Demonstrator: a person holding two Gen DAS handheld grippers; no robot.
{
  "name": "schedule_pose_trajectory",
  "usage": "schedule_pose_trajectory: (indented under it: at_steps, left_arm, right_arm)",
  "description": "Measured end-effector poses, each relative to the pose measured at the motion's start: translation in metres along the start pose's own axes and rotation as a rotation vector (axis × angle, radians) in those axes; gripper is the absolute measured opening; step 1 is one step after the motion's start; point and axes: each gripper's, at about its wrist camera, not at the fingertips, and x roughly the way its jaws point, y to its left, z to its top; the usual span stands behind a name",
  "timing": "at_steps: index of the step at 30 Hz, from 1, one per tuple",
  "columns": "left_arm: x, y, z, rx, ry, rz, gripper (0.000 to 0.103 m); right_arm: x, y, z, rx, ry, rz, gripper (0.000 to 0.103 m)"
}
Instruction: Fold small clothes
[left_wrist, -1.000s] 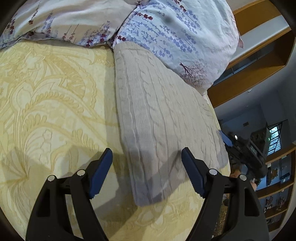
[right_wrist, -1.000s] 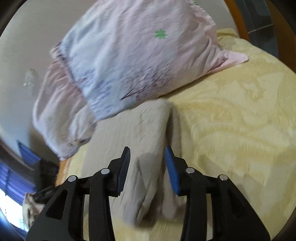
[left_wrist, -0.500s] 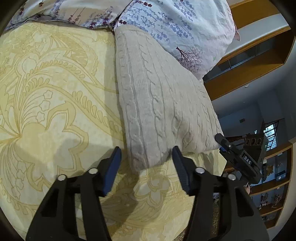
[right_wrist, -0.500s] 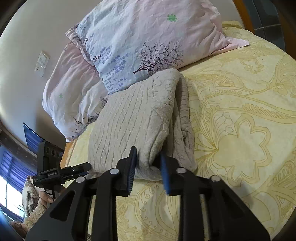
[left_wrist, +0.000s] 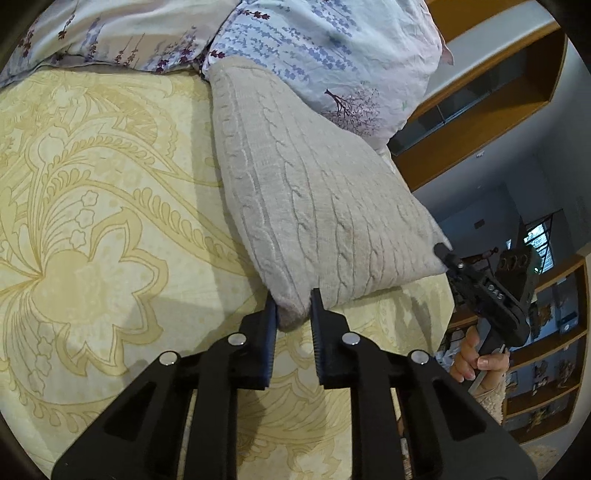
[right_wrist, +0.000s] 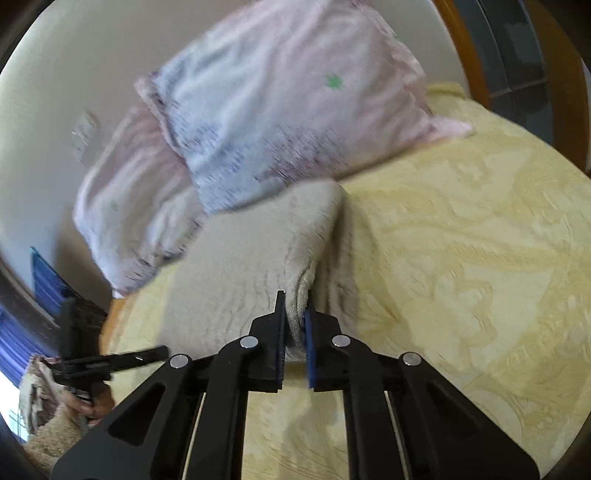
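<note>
A folded beige cable-knit sweater (left_wrist: 314, 192) lies on the yellow patterned bedspread (left_wrist: 92, 221), its far end against the pillows. My left gripper (left_wrist: 293, 306) pinches the sweater's near left corner, and its jaws are closing with the knit between the pads. In the right wrist view, which is blurred, the sweater (right_wrist: 240, 266) shows a thick rolled edge. My right gripper (right_wrist: 295, 306) is shut tight on that edge at the near right corner. Each gripper also shows in the other's view: the right gripper (left_wrist: 480, 280) at the sweater's right corner, the left gripper (right_wrist: 110, 360) low on the left.
Two floral pillows (left_wrist: 314, 44) (right_wrist: 277, 110) lean at the head of the bed behind the sweater. A wooden bed frame (left_wrist: 480, 92) and shelves (left_wrist: 546, 369) stand beyond the bed's right edge. The person's hand (left_wrist: 476, 362) grips the right tool. Bare bedspread (right_wrist: 461, 258) stretches to the right.
Both grippers came up to the sweater's near edge and went from wide open to closed, the left on the left corner, the right on the rolled right corner.
</note>
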Motion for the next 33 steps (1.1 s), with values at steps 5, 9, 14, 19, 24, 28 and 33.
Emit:
schedule_pose_trajectory:
  at_steps: [5, 9, 14, 19, 24, 28, 33]
  left_arm:
    - [0.007, 0.007, 0.0, -0.014, 0.019, 0.014, 0.016]
    - [0.008, 0.006, 0.0, 0.002, 0.024, 0.033, 0.019]
    - [-0.007, 0.0, 0.004, 0.034, 0.004, 0.041, 0.039]
    - [-0.034, 0.0, 0.025, 0.037, -0.101, 0.078, 0.071]
    - [-0.027, 0.004, 0.05, -0.003, -0.118, 0.103, 0.084]
    - [-0.006, -0.004, 0.068, 0.012, -0.099, 0.152, 0.089]
    - [0.019, -0.019, 0.082, 0.062, -0.09, 0.231, 0.09]
  right_arm:
    - [0.02, -0.014, -0.012, 0.037, 0.075, -0.071, 0.008]
    - [0.024, -0.011, -0.011, 0.018, 0.083, -0.101, 0.009]
    - [0.02, -0.016, -0.004, 0.066, 0.106, -0.071, 0.014]
    - [0.009, -0.019, 0.021, 0.132, 0.066, -0.057, 0.047]
    - [0.021, -0.011, 0.048, 0.151, 0.067, -0.02, 0.069]
    - [0.044, -0.011, 0.064, 0.2, 0.111, 0.007, 0.072]
    - [0.074, -0.019, 0.074, 0.244, 0.173, -0.008, 0.072]
